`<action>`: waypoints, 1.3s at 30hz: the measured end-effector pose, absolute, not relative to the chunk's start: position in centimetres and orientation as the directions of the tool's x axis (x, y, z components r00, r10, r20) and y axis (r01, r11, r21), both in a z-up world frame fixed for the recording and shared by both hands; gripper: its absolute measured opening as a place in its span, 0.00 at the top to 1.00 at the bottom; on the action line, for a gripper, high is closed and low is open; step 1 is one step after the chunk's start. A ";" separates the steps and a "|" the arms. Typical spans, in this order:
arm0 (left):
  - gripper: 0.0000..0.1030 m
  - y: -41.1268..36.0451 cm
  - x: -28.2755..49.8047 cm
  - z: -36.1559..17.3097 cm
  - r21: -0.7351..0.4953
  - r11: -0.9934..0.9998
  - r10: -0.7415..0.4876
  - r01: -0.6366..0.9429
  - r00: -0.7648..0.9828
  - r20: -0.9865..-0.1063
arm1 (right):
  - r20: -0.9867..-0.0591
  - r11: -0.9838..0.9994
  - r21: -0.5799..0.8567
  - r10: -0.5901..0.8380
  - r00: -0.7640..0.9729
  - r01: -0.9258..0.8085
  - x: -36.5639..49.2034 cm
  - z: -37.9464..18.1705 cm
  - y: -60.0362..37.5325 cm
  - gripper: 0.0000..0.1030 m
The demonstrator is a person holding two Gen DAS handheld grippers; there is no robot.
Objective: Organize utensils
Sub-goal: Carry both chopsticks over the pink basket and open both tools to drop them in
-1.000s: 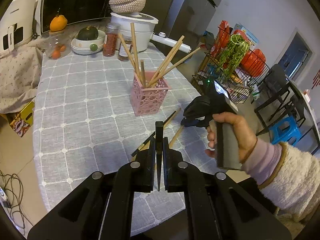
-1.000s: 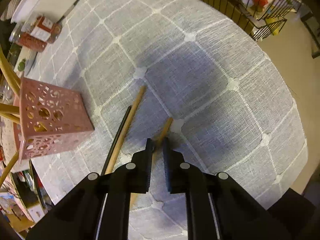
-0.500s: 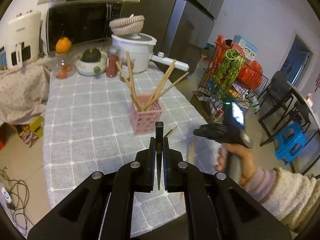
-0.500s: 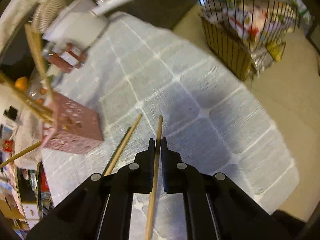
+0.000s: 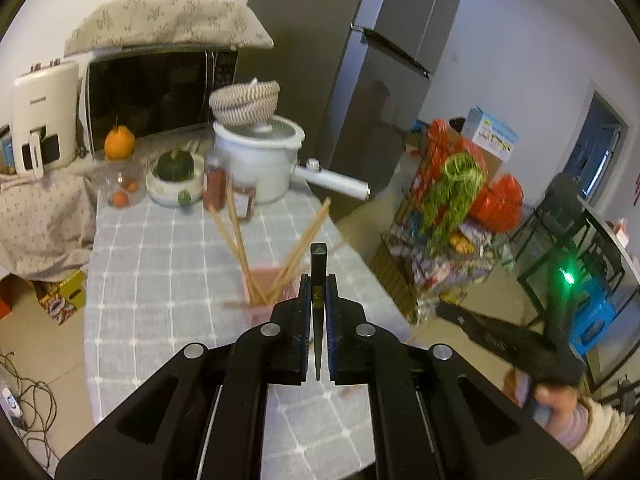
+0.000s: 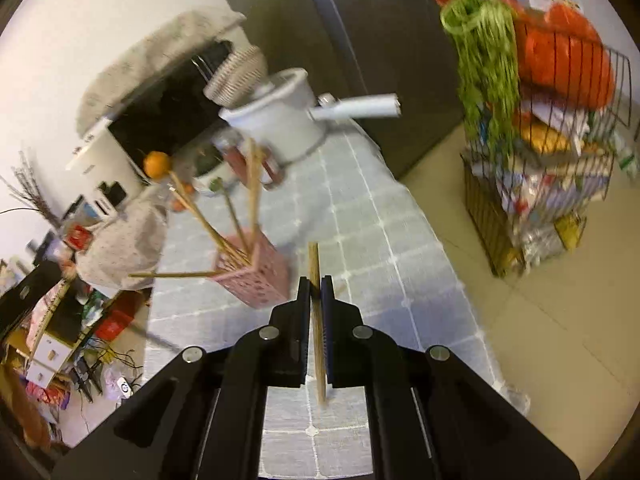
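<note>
the left claw is clamped tight on a black chopstick, held up just in front of the pink holder on the checked surface. the right claw pinches a wooden chopstick to the right of that holder, which already bristles with wooden sticks.

A home kitchen: at twelve o'clock a microwave and white cooker pot crowd the checked-cloth desk; a tall fridge stands at one o'clock.
</note>
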State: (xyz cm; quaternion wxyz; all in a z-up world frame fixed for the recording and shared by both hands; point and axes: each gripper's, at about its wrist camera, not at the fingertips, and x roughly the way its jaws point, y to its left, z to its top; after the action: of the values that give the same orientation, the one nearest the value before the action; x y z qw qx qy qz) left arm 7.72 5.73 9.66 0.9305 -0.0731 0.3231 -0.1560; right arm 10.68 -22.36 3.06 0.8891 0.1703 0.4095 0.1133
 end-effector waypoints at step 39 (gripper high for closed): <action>0.79 10.4 10.9 3.6 -0.195 0.978 -0.057 -0.077 0.796 -0.602 | -0.512 0.880 0.418 0.434 0.742 -0.226 14.8 15.3 -17.6 0.94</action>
State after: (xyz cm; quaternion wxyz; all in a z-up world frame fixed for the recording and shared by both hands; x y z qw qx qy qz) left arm 10.91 10.40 3.57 0.9418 -0.1052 0.3192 0.0054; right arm 14.78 -17.55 15.29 0.9182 0.1665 0.3112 0.1797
